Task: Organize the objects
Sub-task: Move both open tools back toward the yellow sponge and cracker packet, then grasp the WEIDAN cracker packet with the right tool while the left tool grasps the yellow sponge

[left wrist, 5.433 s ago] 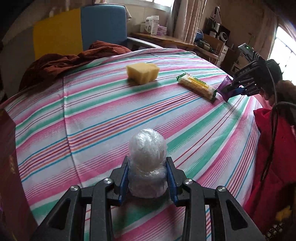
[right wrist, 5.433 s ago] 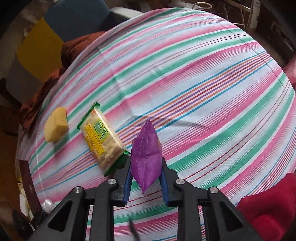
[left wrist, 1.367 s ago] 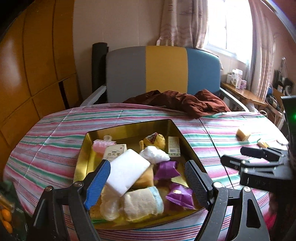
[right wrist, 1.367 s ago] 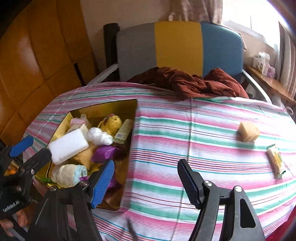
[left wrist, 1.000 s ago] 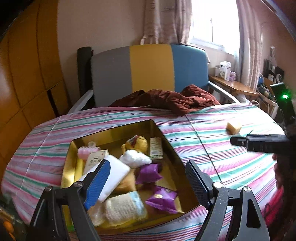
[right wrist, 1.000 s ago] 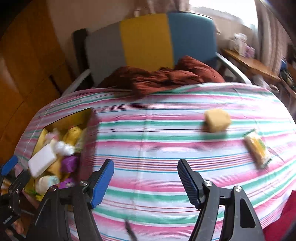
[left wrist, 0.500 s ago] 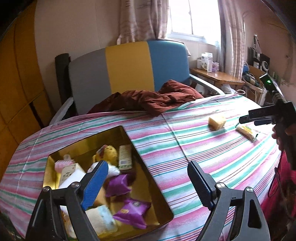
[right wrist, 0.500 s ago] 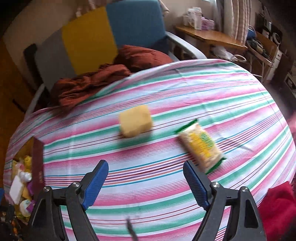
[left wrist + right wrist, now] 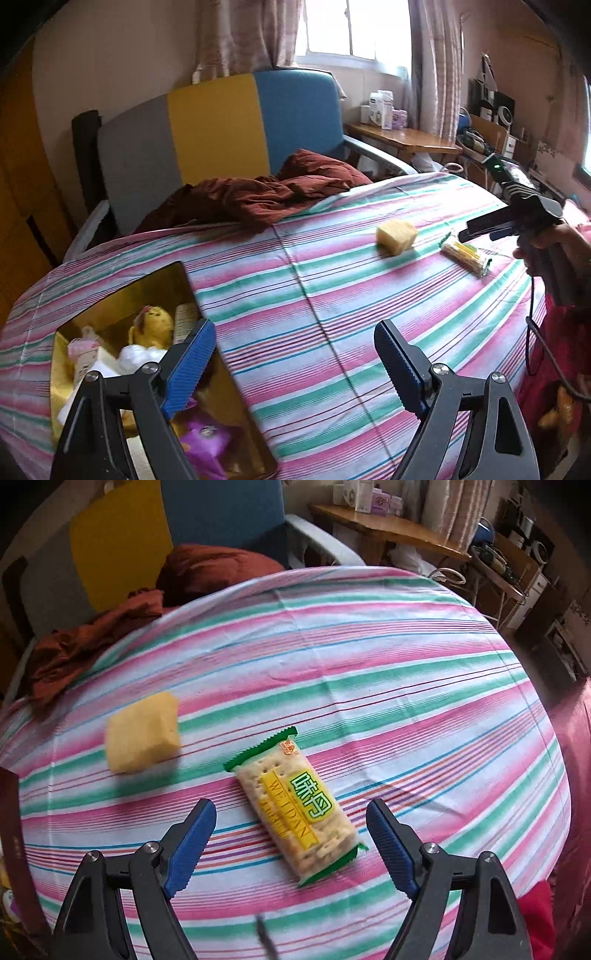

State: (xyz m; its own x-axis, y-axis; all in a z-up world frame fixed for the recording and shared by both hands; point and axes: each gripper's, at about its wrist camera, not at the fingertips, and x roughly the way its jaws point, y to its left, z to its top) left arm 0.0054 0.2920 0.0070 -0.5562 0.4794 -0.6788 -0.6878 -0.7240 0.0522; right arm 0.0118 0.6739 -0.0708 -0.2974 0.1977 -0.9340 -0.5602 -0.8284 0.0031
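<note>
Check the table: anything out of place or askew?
Two items lie loose on the striped tablecloth, outside the gold box: a yellow sponge and a cracker packet, lying at an angle to the stripes. A rust-red cloth is bunched at the far edge. Nothing looks spilled or damaged.

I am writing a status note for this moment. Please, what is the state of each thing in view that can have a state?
left gripper: open, empty.
right gripper: open, empty, above the cracker packet.
cracker packet: sealed, lying flat on the tablecloth.
yellow sponge: loose on the tablecloth, apart from the packet.
gold box: open, partly filled.
</note>
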